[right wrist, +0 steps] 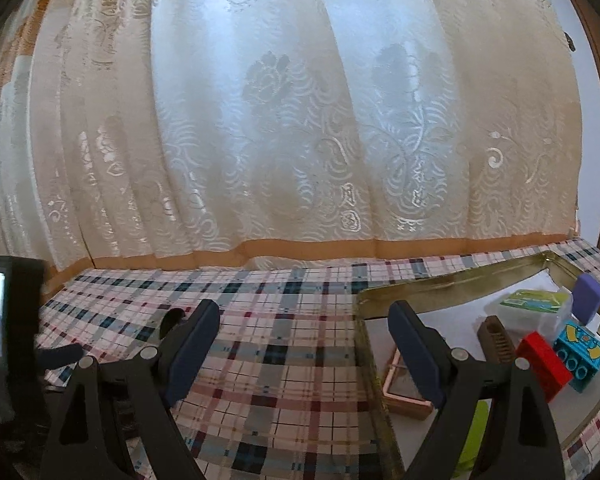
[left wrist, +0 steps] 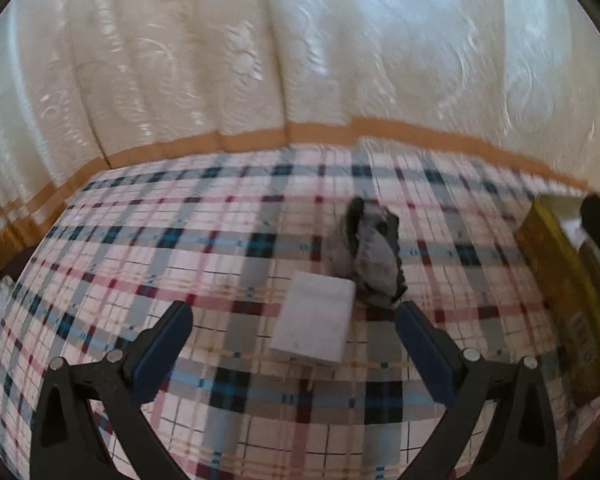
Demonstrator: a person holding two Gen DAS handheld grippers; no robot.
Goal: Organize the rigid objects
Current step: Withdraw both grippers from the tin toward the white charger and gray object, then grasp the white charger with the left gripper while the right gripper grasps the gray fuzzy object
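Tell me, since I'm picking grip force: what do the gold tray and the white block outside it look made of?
The gold tray looks like thin metal: its rim is shiny and reflective. The white block looks like matte plastic or foam, plain with soft edges; blur leaves that open.

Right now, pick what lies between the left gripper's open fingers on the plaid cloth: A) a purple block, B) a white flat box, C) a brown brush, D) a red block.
B: the white flat box lies on the plaid cloth between the open fingers of the left gripper, untouched.
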